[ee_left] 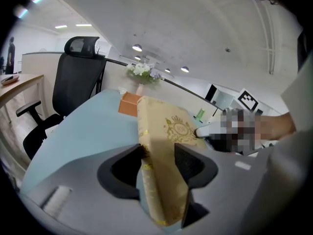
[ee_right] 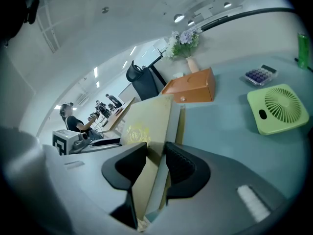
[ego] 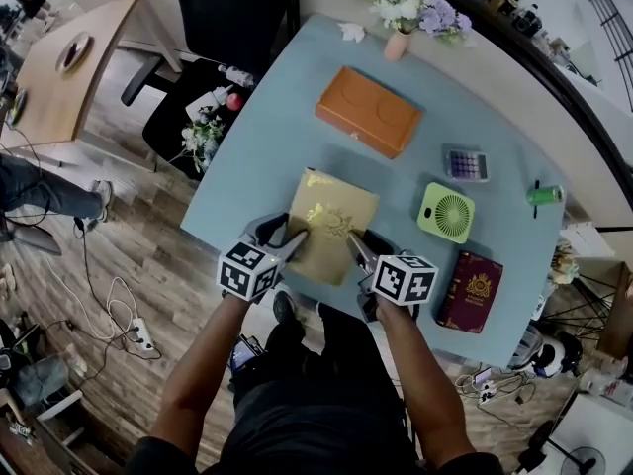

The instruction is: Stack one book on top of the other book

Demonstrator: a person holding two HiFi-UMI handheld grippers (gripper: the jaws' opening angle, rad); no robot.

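Note:
A gold-covered book [ego: 331,221] is raised off the pale blue table [ego: 267,146] near its front edge, held at its two near corners. My left gripper [ego: 292,237] is shut on the spine side; in the left gripper view the gold book [ee_left: 171,131] fills the gap between the jaws of the left gripper [ee_left: 159,155]. My right gripper [ego: 356,245] is shut on the opposite edge, and in the right gripper view the book [ee_right: 146,119] is pinched between that gripper's [ee_right: 156,155] jaws. A dark red book [ego: 471,291] lies flat to the right, near the front edge.
An orange box [ego: 368,111] sits behind the gold book. A green fan [ego: 446,212], a small calculator [ego: 466,164] and a green bottle [ego: 544,195] lie on the right. A flower vase [ego: 401,13] stands at the far edge, and a black chair [ego: 227,8] at the far left.

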